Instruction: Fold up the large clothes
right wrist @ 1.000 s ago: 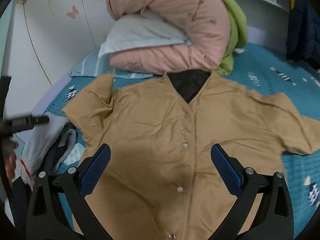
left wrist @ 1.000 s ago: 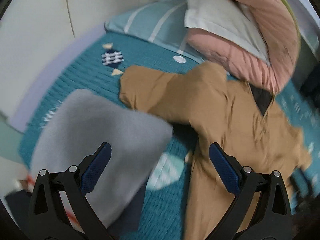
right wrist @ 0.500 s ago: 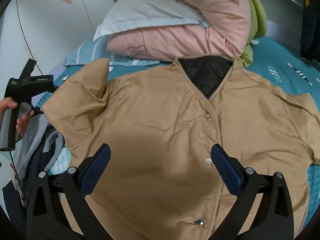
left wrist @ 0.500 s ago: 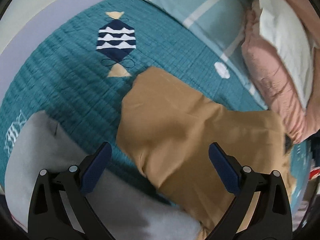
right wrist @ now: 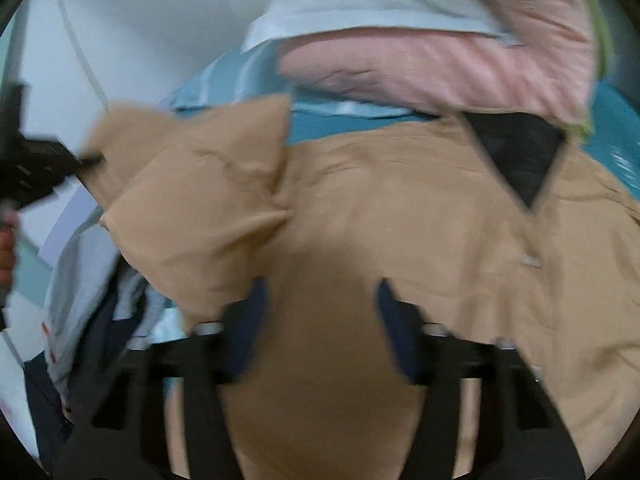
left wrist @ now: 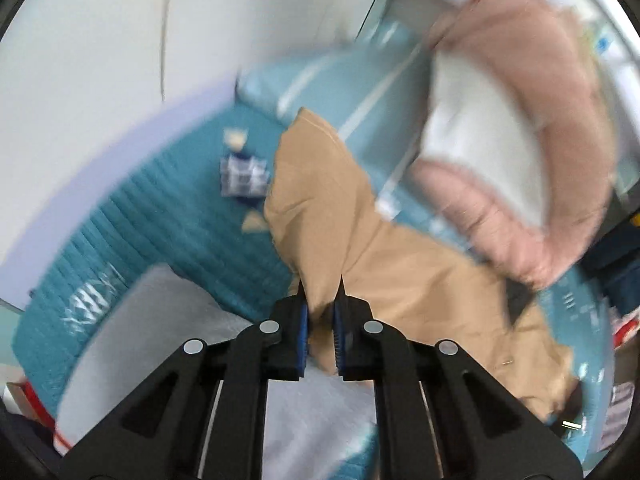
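A large tan button-up jacket [right wrist: 400, 208] with a black lining lies front-up on the teal bedspread [left wrist: 168, 216]. My left gripper [left wrist: 320, 300] is shut on the end of the jacket's left sleeve [left wrist: 316, 200] and holds it lifted; the same gripper [right wrist: 76, 164] shows at the left of the right wrist view, pinching the raised sleeve [right wrist: 192, 192]. My right gripper [right wrist: 320, 300] hovers low over the jacket's front, its jaws partly closed with a gap between them and nothing held. Both views are motion-blurred.
A rolled pink quilt [right wrist: 440, 52] with a white pillow [left wrist: 472, 132] lies at the head of the bed, on a striped pillowcase [left wrist: 320, 76]. A grey garment [left wrist: 160, 320] and dark clothes [right wrist: 96, 320] lie left of the jacket. A white wall [left wrist: 100, 40] runs on the left.
My left gripper closed on the sleeve end and lifted it. My right gripper dropped closer to the jacket front and its jaws narrowed.
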`<state>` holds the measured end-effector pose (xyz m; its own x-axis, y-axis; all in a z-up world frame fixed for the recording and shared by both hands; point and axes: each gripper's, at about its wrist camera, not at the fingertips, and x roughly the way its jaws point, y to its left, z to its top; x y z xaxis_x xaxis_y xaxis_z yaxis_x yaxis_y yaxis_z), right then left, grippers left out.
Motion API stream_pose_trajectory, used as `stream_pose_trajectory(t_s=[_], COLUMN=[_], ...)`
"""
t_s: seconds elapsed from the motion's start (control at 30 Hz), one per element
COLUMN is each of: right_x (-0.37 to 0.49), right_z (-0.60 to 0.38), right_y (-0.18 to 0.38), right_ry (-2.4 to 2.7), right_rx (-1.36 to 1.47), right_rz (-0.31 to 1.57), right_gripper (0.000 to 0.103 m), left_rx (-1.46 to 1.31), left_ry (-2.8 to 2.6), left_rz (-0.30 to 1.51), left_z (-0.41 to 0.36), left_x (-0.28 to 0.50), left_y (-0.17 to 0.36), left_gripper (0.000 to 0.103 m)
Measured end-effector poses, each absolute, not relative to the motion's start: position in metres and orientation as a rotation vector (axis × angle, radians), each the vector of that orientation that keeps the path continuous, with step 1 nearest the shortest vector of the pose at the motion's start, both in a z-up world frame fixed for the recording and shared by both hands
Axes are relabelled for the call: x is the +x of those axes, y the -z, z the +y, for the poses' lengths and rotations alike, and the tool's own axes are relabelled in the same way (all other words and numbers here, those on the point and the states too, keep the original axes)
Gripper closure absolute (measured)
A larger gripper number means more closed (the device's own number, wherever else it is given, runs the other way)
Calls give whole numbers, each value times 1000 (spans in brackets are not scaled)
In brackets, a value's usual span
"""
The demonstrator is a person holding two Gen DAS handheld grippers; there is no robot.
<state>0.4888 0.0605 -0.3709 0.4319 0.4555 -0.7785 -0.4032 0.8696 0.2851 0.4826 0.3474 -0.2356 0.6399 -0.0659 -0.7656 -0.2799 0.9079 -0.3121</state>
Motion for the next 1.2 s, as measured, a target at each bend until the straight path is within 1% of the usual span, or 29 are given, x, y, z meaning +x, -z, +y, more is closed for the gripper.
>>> stream_pose_trajectory(t_s=[0.03,0.1,0.17,0.27,0.33,0.37,0.5,0.6,0.7,0.77,0.87,0.97,1.07,1.13,1.17,1.2], right_x=[491,497,503,510,505,498,473,450,424,404,377,360,356,356,357,358], right_z=[70,91,91,68,43,21,-74,-165,-265,-333,-405,-457,-486,-504,-511,-516], right_y=[376,398,413,405,389,373,333,309,302,307,323,350,371,383,388,391], right_ry=[-577,-603,-602,-655,-668,-674,-605,-452,-242,-77,81,208,305,330,346,346], right_rx=[71,55,82,233,294,312,354,357,384,455,566,690,751,798,810,826], right_rz=[1014,1104,1140,1167,1128,1078,955,868,806,773,723,699,695,673,671,667], right_gripper=[81,81,81,82,80,79,79,79,78,70,68,68,68,68,67,66], left_rx=[-408,-386,-387,-364,-326,-312,-272,-246,-204,-164,-84,-35,-1,-20,-41,-84], left_ry=[-118,-95,-44,32,74,105,215,296,334,339,309,308,297,303,312,333], left_rz=[834,780,767,744,718,713,727,783,870,917,983,1048,1138,1191,1206,1204], left_z=[344,335,321,281,251,230,150,77,9,-28,-80,-110,-124,-128,-128,-127], left_x=[470,456,451,444,443,444,457,475,501,514,530,537,537,539,539,538], left_y=[216,188,173,153,142,139,144,167,207,233,281,317,349,365,367,366], left_gripper=[93,93,93,93,93,93,93,93,93,93,93,92,85,75,68,53])
